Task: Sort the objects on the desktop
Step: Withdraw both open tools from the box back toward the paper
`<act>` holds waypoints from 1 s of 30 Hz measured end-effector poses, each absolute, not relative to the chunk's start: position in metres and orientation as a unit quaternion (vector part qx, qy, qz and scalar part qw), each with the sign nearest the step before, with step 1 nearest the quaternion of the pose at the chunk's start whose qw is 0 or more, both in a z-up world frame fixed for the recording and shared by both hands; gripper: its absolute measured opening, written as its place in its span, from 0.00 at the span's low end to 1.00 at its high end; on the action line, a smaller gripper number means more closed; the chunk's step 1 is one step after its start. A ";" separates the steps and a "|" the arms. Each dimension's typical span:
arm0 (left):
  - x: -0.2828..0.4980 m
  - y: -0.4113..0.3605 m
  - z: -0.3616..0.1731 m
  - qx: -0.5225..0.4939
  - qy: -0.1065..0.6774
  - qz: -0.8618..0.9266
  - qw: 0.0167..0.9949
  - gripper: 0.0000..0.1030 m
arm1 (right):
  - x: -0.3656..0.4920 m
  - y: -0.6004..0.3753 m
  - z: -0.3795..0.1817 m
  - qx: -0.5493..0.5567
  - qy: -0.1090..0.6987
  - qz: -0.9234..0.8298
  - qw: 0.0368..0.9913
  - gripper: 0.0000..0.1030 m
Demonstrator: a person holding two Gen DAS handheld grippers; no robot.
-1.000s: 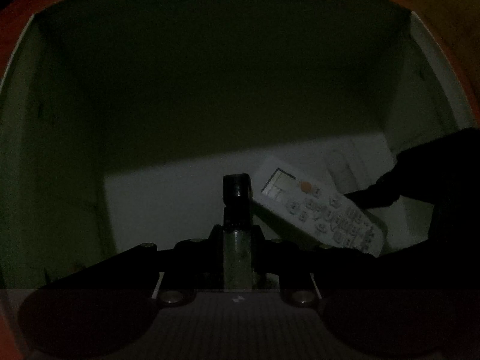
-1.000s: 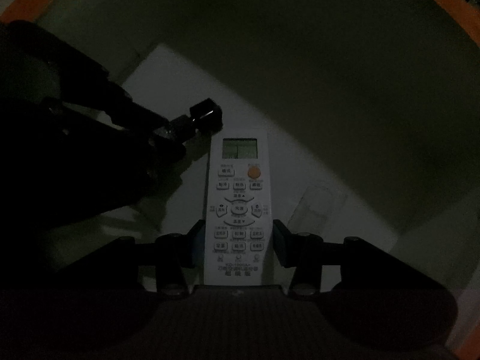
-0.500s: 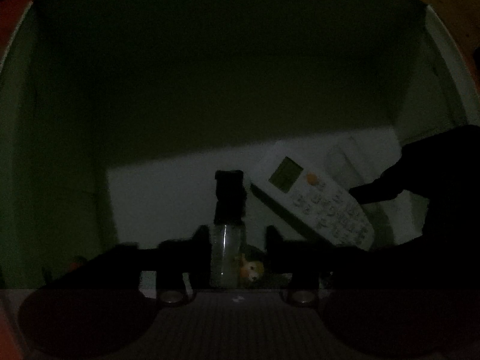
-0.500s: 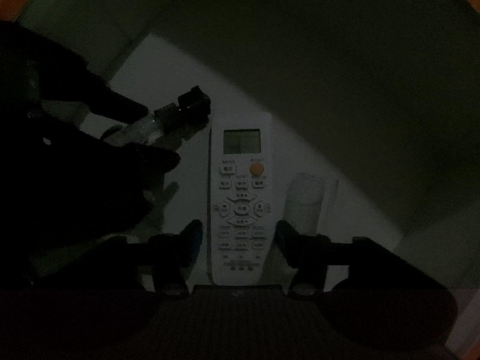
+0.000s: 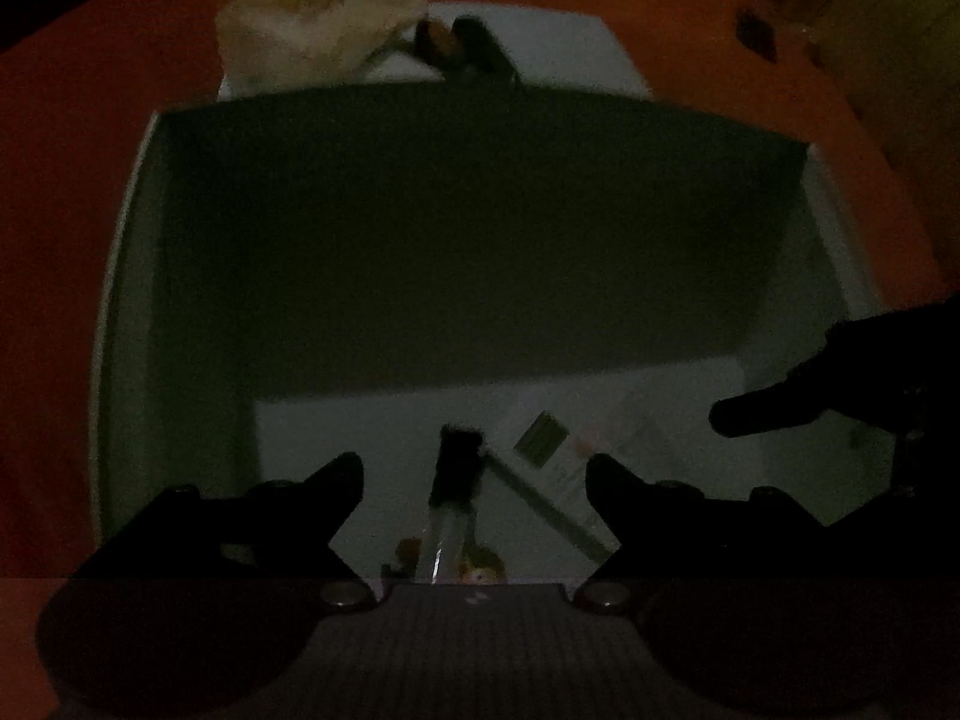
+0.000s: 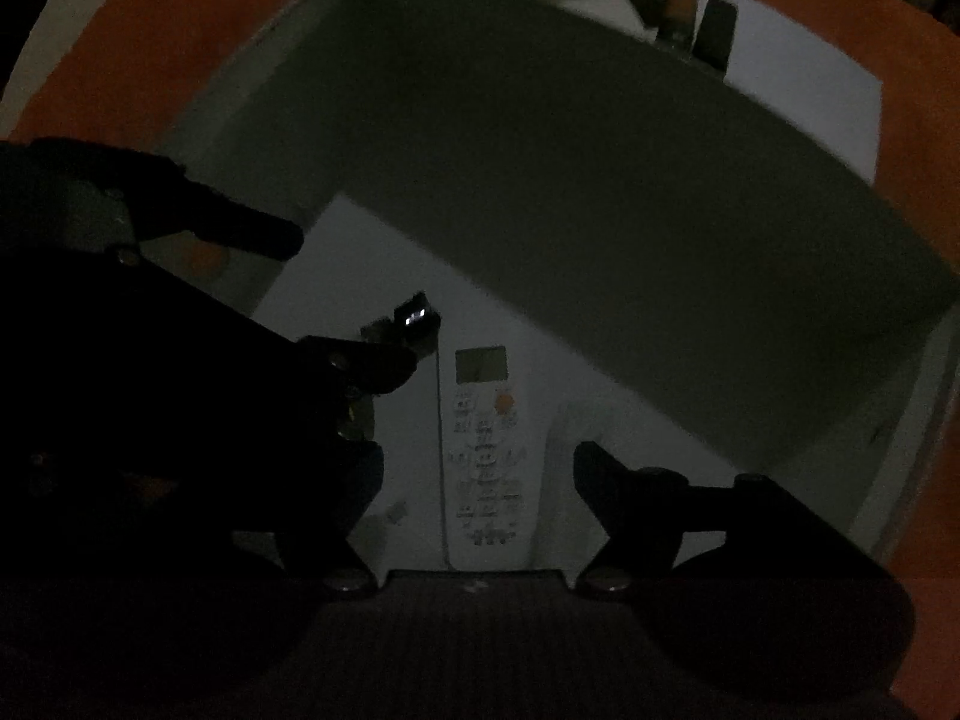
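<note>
Black plastic fingers, left: the left gripper [image 5: 474,474] points down into the box with its two angular fingers spread wide; the jaws have just been opening, and the small bottle lies between them, touched by neither pad.
Black plastic fingers, right: the right gripper [image 6: 477,468] also stands wide, its jaws just opened further; the remote control lies on the floor between the fingers, free of both pads.
Small bottle [image 5: 451,501]: a slim clear cylinder with a square black cap, lying on the box floor just left of the remote; something small and orange shows at its near end, too dim to make out.
Remote control [image 6: 483,450]: a long white slab with rounded edges, a greyish rectangular display at its far end, an orange round button below it, then rows of pale keys; it lies flat, face up.
White box [image 5: 129,312]: smooth, stiff, straight-walled and deep; its floor is pale and matt, and the far wall is in heavy shadow.
Clear piece [image 6: 564,420]: a faint, see-through rounded shape just right of the remote, unclear what it is.
Orange surface [image 5: 72,180]: flat and plain, lying all round the box.
Behind the box: a second white tray [image 5: 564,60] holds a crumpled, translucent pale bag [image 5: 318,18] and a few small dark things, too blurred to tell.
</note>
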State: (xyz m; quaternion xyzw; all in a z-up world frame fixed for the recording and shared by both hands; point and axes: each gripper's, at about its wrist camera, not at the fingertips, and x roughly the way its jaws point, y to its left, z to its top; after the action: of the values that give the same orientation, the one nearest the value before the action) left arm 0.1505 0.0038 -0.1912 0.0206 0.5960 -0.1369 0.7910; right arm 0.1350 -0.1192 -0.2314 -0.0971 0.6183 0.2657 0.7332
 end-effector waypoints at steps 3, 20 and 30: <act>0.155 0.004 -0.176 0.016 0.588 -0.140 0.797 0.78 | 0.139 -0.120 -0.220 -0.088 0.613 0.266 0.739 0.71; 0.211 -0.001 -0.091 0.013 0.484 -0.138 0.864 0.88 | 0.202 -0.163 -0.121 -0.019 0.542 0.222 0.810 0.73; 0.230 0.004 -0.103 0.002 0.507 -0.121 0.853 0.88 | 0.237 -0.189 -0.136 -0.005 0.539 0.158 0.827 0.73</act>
State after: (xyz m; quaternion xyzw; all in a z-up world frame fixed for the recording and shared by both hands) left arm 0.2298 0.0040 -0.1027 0.0025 0.5069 -0.1213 0.8534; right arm 0.2368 -0.1886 -0.1355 -0.0046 0.5388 0.1582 0.8275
